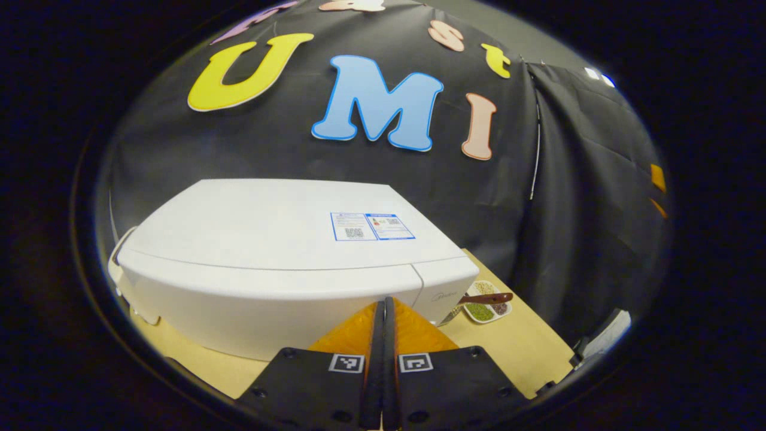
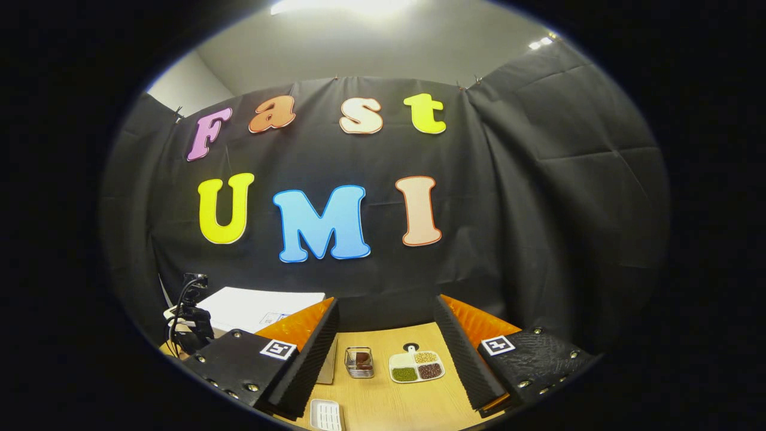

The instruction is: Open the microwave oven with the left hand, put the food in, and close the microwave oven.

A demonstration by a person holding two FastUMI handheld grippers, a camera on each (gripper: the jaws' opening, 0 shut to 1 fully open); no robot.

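The white microwave oven (image 1: 287,263) stands on the wooden table with its door closed. I see it from above and in front. My left gripper (image 1: 383,308) is shut with nothing between its fingers, close in front of the oven's right front part. In the right gripper view the oven's top (image 2: 257,306) shows at the left. A small metal container with brown food (image 2: 359,361) sits on the table beyond my right gripper (image 2: 387,305), which is open and holds nothing. A black device with cables (image 2: 190,311) is beside the oven.
A white divided dish of beans (image 2: 416,366) lies right of the metal container; it also sits right of the oven (image 1: 486,309) with a brown spoon (image 1: 488,297) on it. A small white object (image 2: 326,414) lies near the table's front. Black cloth walls close the back and right.
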